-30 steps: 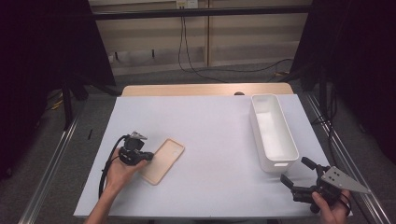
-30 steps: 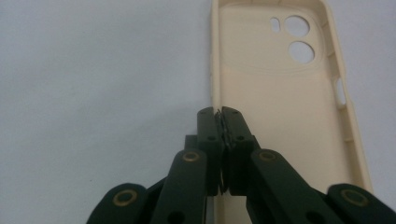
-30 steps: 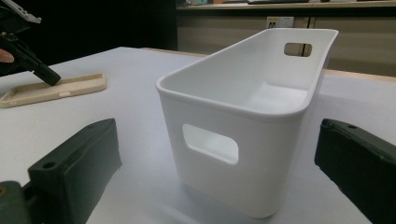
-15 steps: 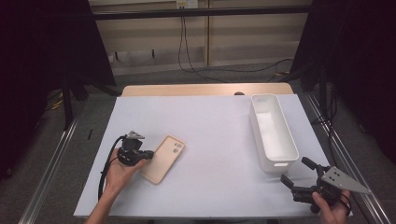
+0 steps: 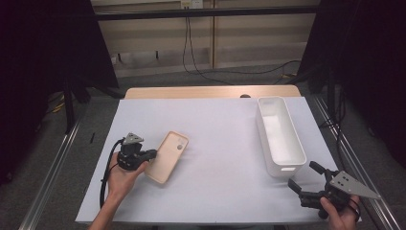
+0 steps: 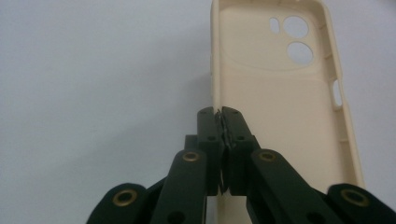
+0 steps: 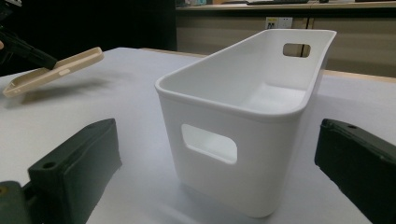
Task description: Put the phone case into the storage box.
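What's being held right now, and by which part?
The left gripper pinches the beige phone case by its side wall. The right gripper is open, holding nothing.

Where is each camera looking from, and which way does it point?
High view: above the table, looking forward and down; forearms, hands, left gripper, right gripper.
Left gripper view: rides the left gripper, looking along shut jaws clamping the beige phone case.
Right gripper view: rides the right gripper, facing the white bin between open jaws.
Shared: the case shows in all three views.

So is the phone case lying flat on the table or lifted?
Lifted and tilted: the left gripper pinches the phone case by one edge, and its shadow falls on the table below.
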Demonstrator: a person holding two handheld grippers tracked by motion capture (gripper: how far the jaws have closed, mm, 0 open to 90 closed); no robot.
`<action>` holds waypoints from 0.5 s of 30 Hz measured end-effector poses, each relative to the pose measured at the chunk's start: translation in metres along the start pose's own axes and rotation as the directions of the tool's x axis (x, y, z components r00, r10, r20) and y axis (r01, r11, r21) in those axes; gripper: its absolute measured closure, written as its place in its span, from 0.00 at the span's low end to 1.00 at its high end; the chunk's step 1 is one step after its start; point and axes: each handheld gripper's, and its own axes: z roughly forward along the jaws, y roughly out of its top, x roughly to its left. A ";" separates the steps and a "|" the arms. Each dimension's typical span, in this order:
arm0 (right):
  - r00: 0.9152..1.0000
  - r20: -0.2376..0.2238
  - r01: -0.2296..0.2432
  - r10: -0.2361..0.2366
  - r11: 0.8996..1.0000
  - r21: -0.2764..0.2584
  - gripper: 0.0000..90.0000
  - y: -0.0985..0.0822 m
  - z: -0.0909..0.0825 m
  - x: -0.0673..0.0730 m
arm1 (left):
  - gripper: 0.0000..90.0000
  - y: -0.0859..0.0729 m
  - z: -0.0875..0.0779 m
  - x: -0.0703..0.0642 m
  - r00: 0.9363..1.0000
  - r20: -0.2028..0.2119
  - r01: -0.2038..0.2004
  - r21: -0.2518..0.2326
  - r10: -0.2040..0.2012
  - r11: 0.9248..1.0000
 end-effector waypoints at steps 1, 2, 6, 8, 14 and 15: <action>1.000 0.000 0.000 0.000 1.000 0.000 0.00 0.000 0.000 0.000 | 0.97 0.000 -0.001 0.000 1.000 -0.004 -0.001 -0.012 0.001 1.000; 1.000 0.000 0.000 0.000 1.000 0.000 0.00 0.000 0.000 0.000 | 0.97 0.000 -0.002 -0.001 1.000 -0.006 0.000 -0.024 0.000 1.000; 1.000 0.000 0.001 -0.001 1.000 0.000 0.00 0.000 0.000 0.000 | 0.97 -0.001 -0.006 -0.002 1.000 -0.010 -0.004 -0.062 0.004 0.998; 1.000 0.001 -0.003 0.003 1.000 -0.002 0.00 0.000 0.000 0.000 | 0.97 -0.001 -0.007 -0.002 1.000 -0.015 -0.012 -0.072 0.011 0.997; 1.000 0.004 -0.004 0.004 1.000 -0.003 0.00 0.000 0.000 0.000 | 0.97 -0.003 -0.011 -0.004 1.000 -0.023 -0.013 -0.128 0.010 0.992; 1.000 0.000 0.000 0.000 1.000 -0.001 0.00 0.000 0.000 0.000 | 0.97 -0.003 -0.012 -0.005 1.000 -0.021 -0.013 -0.137 0.010 0.990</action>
